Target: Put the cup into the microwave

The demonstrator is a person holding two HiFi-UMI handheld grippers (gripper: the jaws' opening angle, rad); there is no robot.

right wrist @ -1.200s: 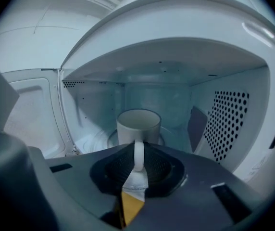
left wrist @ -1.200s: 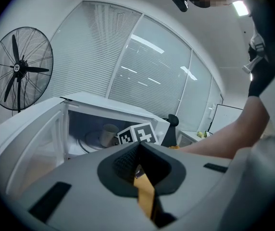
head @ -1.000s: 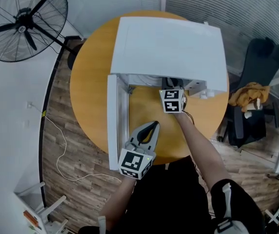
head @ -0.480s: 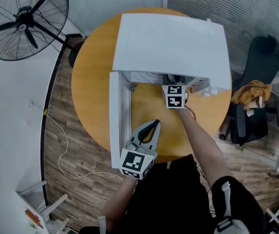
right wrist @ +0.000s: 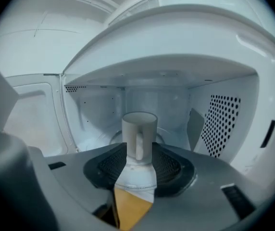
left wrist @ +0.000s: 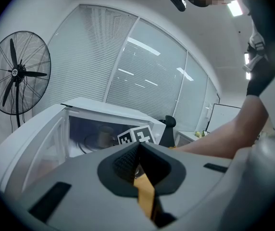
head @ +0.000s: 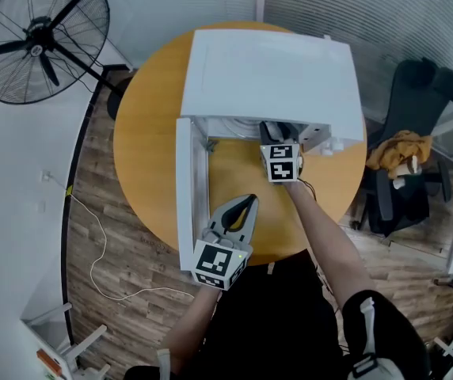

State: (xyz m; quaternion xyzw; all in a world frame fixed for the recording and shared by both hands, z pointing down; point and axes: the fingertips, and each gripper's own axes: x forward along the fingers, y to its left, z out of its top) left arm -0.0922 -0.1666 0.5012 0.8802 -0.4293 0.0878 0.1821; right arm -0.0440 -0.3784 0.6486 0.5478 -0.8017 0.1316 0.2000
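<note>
The white microwave (head: 270, 70) stands on the round wooden table (head: 151, 133) with its door (head: 185, 204) swung open to the left. A pale cup (right wrist: 139, 129) stands upright on the turntable inside, handle toward me. My right gripper (right wrist: 138, 150) reaches into the cavity. Its jaws have just been opening, and the cup stands between them, let go. In the head view the right gripper (head: 275, 131) sits at the oven's mouth. My left gripper (head: 249, 201) hovers over the table's near edge beside the door, shut and empty. From the left gripper view (left wrist: 137, 148) the cup (left wrist: 104, 134) shows dimly inside.
A black standing fan (head: 40, 34) is at the far left. A black chair with a yellow cloth (head: 405, 149) stands right of the table. A white cable (head: 100, 244) trails over the wooden floor. The cavity's perforated right wall (right wrist: 221, 124) is close to the right jaw.
</note>
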